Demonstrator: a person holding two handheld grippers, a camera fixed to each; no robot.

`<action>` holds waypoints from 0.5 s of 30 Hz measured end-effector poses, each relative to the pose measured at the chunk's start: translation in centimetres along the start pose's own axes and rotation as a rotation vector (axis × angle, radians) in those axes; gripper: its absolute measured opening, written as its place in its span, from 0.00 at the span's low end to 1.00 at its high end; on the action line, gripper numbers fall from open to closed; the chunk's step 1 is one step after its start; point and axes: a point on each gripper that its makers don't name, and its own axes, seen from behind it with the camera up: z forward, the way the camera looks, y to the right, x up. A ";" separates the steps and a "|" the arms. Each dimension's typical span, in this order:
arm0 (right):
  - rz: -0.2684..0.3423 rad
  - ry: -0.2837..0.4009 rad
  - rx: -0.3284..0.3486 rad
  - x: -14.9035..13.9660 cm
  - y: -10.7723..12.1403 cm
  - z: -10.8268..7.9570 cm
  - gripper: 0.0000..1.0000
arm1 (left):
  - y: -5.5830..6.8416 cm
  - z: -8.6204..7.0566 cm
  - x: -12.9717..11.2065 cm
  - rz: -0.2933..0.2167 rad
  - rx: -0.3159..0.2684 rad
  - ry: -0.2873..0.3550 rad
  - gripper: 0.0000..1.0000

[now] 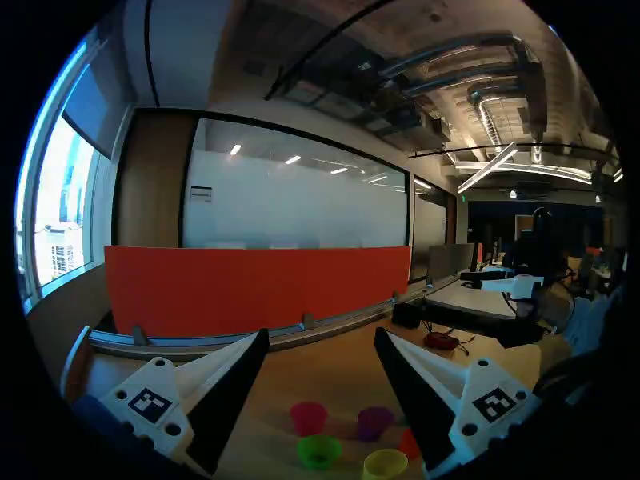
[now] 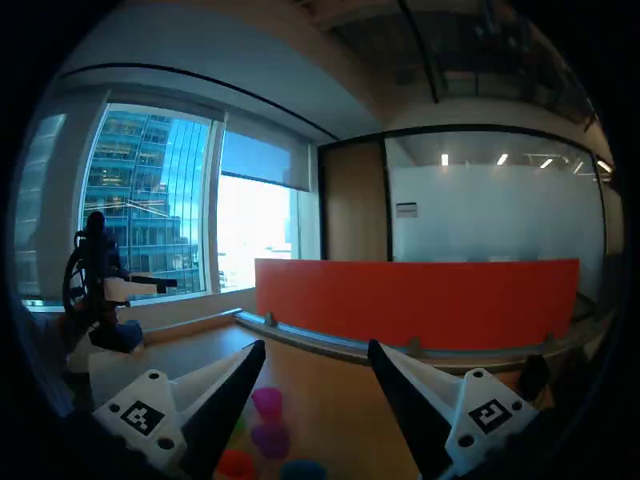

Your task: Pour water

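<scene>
Left gripper view: my left gripper point(image 1: 321, 331) is spread wide and empty above the table point(image 1: 336, 372), likely lining up on the cups point(image 1: 318, 450) clustered well off its far edge; can't tell if any holds water. Right gripper view: right gripper point(image 2: 315, 343) likewise spread, empty, over those cups point(image 2: 270, 438).

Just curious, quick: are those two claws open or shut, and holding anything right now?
Left gripper: open, holding nothing.
Right gripper: open, holding nothing.

Cups, left gripper view: 5 (pink cup point(image 1: 308, 416), purple cup point(image 1: 374, 422), green cup point(image 1: 318, 450), yellow cup point(image 1: 385, 464), red cup point(image 1: 406, 444))
Cups, right gripper view: 4 sure, including blue cup point(image 2: 302, 470)
Orange panel point(image 1: 256, 288): 1
</scene>
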 end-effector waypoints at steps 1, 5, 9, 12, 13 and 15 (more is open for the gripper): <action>0.000 0.001 0.003 0.0 -0.1 0.1 0.99 | 0.1 0.0 -0.2 0.002 -0.005 -0.004 0.98; -0.011 -0.006 0.019 -0.4 -0.4 0.4 0.99 | 0.1 0.2 -1.0 0.012 -0.018 -0.018 0.98; -0.032 -0.018 0.039 -1.0 -1.0 0.5 0.99 | -0.1 0.2 -1.9 0.017 -0.022 -0.034 0.98; -0.046 -0.030 0.060 -1.8 -1.6 0.7 0.99 | -0.2 0.2 -2.7 0.018 -0.028 -0.046 0.98; -0.051 -0.039 0.066 -2.2 -1.7 0.8 0.99 | -0.3 0.2 -3.0 0.018 -0.030 -0.051 0.98; -0.059 -0.055 0.077 -2.9 -1.9 0.9 0.99 | -0.3 0.2 -3.5 0.018 -0.034 -0.061 0.98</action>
